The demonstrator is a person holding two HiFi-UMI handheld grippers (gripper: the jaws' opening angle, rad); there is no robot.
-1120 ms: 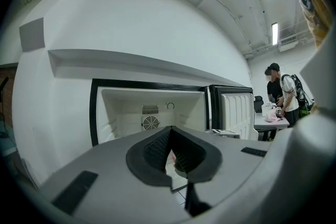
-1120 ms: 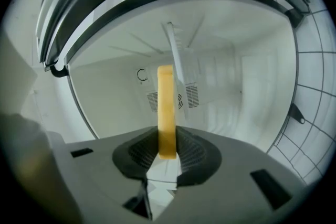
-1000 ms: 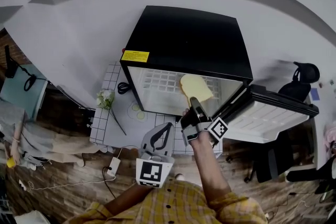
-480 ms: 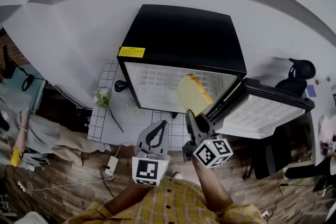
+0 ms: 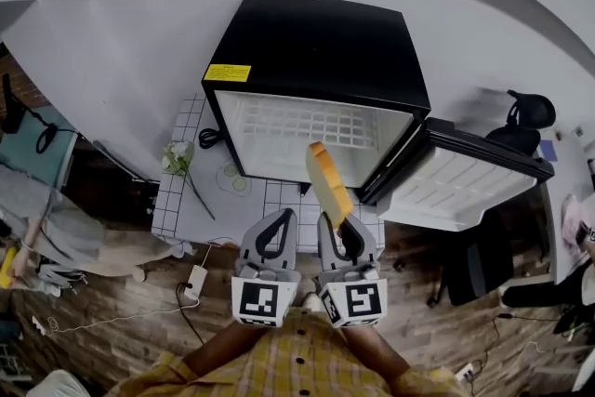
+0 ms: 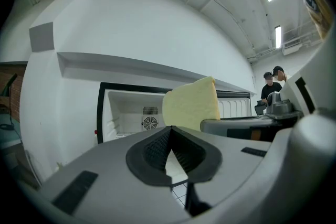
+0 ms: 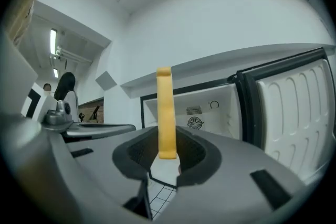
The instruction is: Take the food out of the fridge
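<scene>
The black mini fridge [image 5: 316, 42] stands open, its white inside [image 5: 307, 135] showing bare shelves. Its door [image 5: 456, 191] is swung out to the right. A yellow slice of bread [image 5: 328, 181] is outside the fridge, in front of the opening, and my right gripper [image 5: 337, 223] is shut on its lower edge. In the right gripper view the bread slice [image 7: 165, 107] stands upright and edge-on between the pads of my right gripper [image 7: 167, 152]. My left gripper [image 5: 279, 223] sits beside it on the left, shut and holding nothing. The left gripper view shows the bread slice [image 6: 191, 105] just past my left gripper [image 6: 170, 129].
The fridge rests on a white tiled mat [image 5: 200, 200] with a flower [image 5: 177, 161] at its left edge. A cable and adapter [image 5: 195, 279] lie on the wooden floor. An office chair [image 5: 525, 121] stands behind the door. People [image 6: 273, 81] stand far off.
My right gripper has drawn the bread slice back out of the fridge and upward, rolling so that the slice now stands edge-on. My left gripper has barely shifted.
</scene>
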